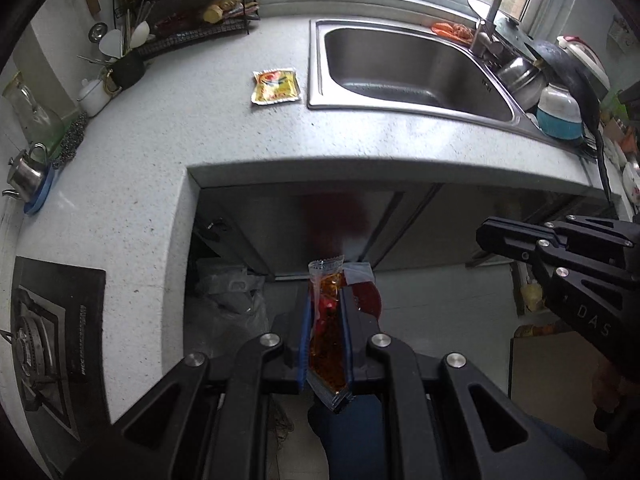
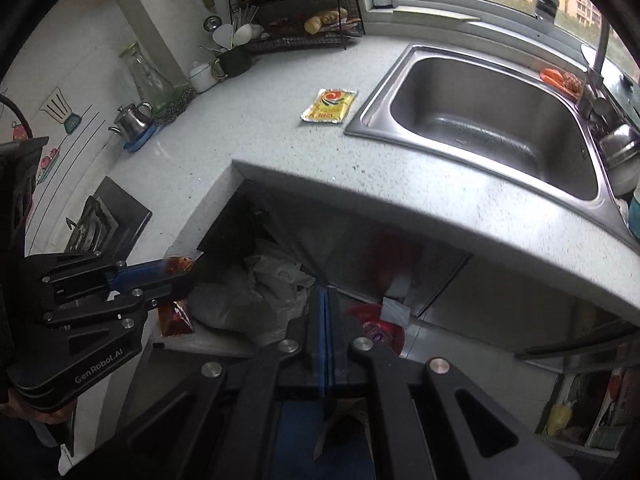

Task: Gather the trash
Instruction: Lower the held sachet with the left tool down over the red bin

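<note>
My left gripper (image 1: 325, 320) is shut on a clear sachet of red-orange chili oil (image 1: 326, 344), which stands up between the blue pads. The right wrist view shows the same left gripper (image 2: 186, 278) from the side, the sachet (image 2: 175, 318) sticking out above and below its fingers. My right gripper (image 2: 325, 312) is shut, its pads pressed together with nothing clearly between them; it also shows at the right edge of the left wrist view (image 1: 482, 236). Both hang in front of the counter edge, above a bin lined with a grey bag (image 2: 256, 300). A yellow sachet (image 1: 276, 86) lies flat on the counter beside the sink.
A steel sink (image 1: 416, 68) is set in the speckled counter (image 1: 160, 140), with stacked dishes to its right. A kettle, a jug, mugs and a wire rack line the back left, and a gas hob (image 1: 44, 344) sits at the left. A red wrapper (image 2: 378, 330) lies low by the cabinet.
</note>
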Motion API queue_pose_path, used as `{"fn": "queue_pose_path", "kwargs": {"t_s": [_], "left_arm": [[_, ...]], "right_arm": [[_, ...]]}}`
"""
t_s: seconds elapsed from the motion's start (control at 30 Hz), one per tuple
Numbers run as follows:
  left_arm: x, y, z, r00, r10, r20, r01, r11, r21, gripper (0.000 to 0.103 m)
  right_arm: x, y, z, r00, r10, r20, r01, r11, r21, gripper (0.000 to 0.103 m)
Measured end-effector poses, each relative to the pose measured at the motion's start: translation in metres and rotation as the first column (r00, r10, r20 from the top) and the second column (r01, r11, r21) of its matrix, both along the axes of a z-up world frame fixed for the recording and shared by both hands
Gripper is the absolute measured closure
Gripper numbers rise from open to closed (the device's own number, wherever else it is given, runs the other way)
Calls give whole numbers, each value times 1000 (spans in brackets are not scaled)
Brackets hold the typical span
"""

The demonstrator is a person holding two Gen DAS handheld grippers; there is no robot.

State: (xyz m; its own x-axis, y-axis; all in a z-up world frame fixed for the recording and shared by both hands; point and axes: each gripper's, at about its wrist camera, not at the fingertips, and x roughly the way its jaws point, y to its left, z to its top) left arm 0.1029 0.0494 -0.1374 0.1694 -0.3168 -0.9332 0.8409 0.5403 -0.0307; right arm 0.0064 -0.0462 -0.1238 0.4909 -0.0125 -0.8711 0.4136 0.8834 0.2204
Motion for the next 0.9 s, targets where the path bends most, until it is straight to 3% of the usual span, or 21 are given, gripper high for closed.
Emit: {"fn": "queue_pose_path", "kwargs": {"t_s": [0.2,0.43,0.9], "left_arm": [[-13,-16,-46,996,-41,-83,45,998,53,91],[-10,-39,-106,989,-84,-123,95,992,84,91],[11,-77,-277,969,-61,-241,100,983,153,91]], "right_arm": [[-11,-5,-33,997,-36,-62,38,998,42,102],[-10,-17,-79,991,-55,-119,63,996,63,102],[3,-42,-215,979,-41,-198,65,991,119,102]]}}
